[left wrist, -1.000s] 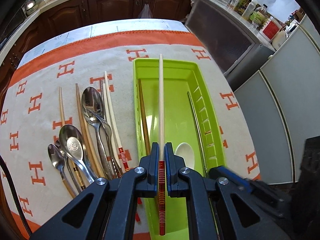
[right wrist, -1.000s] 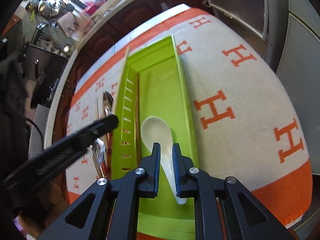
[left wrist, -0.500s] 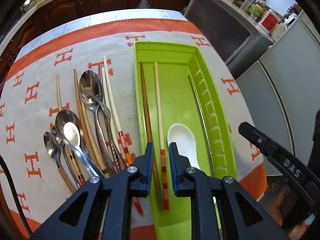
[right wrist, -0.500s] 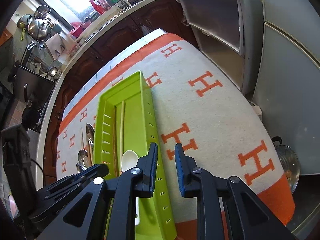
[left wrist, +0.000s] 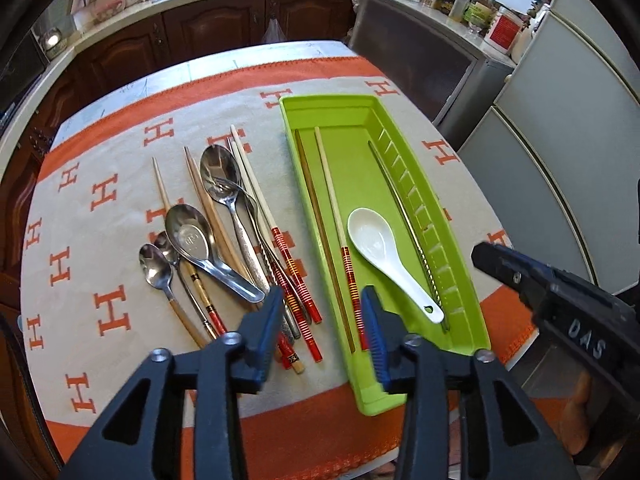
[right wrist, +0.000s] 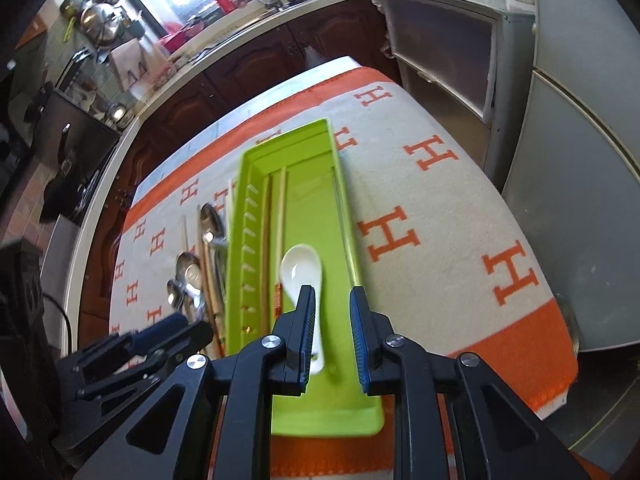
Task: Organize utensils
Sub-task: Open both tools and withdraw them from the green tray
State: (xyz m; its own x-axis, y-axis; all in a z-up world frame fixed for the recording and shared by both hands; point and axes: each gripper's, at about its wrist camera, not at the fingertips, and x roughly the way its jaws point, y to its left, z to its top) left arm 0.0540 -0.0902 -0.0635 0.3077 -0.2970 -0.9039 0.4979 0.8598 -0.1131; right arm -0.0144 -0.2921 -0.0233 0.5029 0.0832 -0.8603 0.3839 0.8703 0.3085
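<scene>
with the green tray [left wrist: 460, 292] already holding a brown chopstick [left wrist: 320, 232], a cream chopstick with a red banded end [left wrist: 334, 216], a white ceramic spoon [left wrist: 380, 248] and a thin metal rod along its slotted wall, the step in hand looks like the gap between one placement and the next pick. the left tongs [left wrist: 324, 316] hang above the near end of the tray and the near end of the loose pile, their jaws opening with nothing between them; the red-banded chopstick lies in the tray below, not gripped. the right tongs [right wrist: 332, 320] hover over the near part of the tray above the white spoon's handle, jaws a modest way apart and empty.

the tray lies lengthways on the right half of the cloth-covered worktop [left wrist: 120, 240], its near end close to the near edge. the rest of the utensils sit just to its left on the cloth: steel spoons [left wrist: 188, 236], a fork, wooden chopsticks and two more red-banded chopsticks [left wrist: 296, 276], overlapping one another.

the next move probably calls for the left tongs to shift toward that pile and single out one piece. the red-banded chopsticks nearest the tray seem the easiest, though they cross the fork handle, so a clean pinch on one stick alone needs care.
</scene>
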